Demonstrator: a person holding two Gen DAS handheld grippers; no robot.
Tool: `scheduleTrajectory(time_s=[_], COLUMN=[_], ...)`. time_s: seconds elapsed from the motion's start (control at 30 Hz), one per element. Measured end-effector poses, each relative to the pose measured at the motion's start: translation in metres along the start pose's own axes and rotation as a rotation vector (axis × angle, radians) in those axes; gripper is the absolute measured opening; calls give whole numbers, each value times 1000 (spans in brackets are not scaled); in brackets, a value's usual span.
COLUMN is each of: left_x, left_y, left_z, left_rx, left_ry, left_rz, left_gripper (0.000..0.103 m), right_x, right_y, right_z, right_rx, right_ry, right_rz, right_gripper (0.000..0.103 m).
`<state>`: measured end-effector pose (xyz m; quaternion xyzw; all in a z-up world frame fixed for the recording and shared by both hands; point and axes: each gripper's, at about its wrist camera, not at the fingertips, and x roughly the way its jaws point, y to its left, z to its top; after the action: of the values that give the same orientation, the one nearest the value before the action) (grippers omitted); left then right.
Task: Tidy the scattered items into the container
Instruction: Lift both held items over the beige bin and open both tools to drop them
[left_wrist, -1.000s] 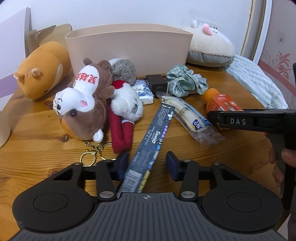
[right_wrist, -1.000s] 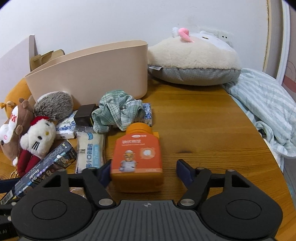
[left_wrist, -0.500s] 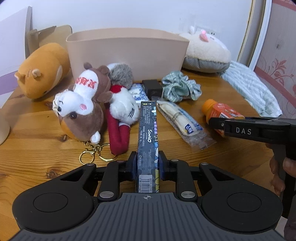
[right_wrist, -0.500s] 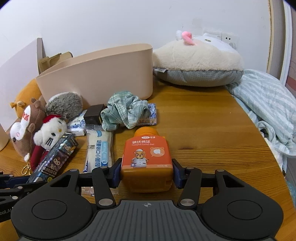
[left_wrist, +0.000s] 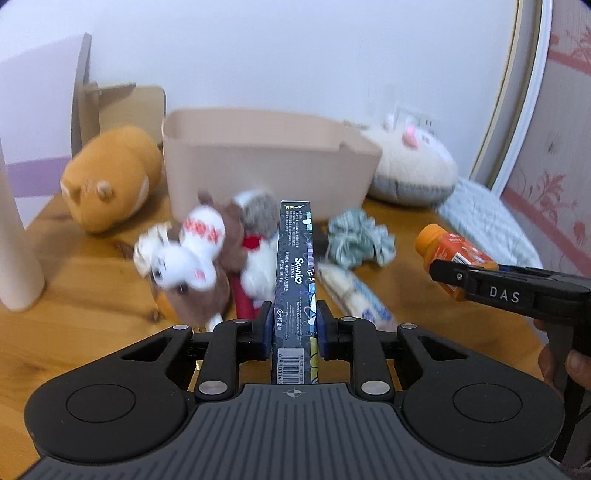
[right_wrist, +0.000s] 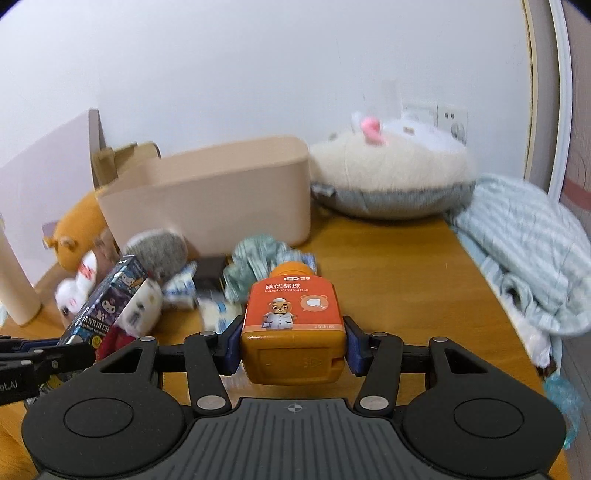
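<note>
Both loads are up: the left gripper (left_wrist: 293, 326) is clamped on the long dark box (left_wrist: 294, 273), the right gripper (right_wrist: 292, 349) squeezes the orange bottle (right_wrist: 293, 325) at its base, both clear of the wooden table (right_wrist: 399, 280). To do this carry well, I'd say lift enough for the box's far end to clear the rim, then release inside. The beige container (left_wrist: 266, 166) sits at the far side, ahead of both tools, beyond the plush toys (left_wrist: 192, 258).
</note>
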<state>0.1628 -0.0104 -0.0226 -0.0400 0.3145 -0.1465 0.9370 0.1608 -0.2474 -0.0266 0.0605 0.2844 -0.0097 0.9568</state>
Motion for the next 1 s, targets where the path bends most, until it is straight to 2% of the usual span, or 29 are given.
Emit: scheduleTrajectory(time_s=[0.3,0.57,0.77,0.9,1.0], left_x=[-15,5,54,91,124], left_y=[5,9,18,23,37], left_z=[61,121,161,181,192], left_rx=[20,42,15,16,-19], left_ry=[-140,-214,-149,-114,-55], left_rz=[16,73,84,134,144], left_gripper=[23,23,23,23,23], right_x=[-6,20,63,95,121], right_y=[14,25,37,41,42], right_z=[59,111,137,147,152], right_rx=[-44,-52,-61,-69,-63], right_ry=[-111,-163,-127,-83,-47], right_rz=[33,48,47,45,46], right_gripper=[50,50,50,50,50])
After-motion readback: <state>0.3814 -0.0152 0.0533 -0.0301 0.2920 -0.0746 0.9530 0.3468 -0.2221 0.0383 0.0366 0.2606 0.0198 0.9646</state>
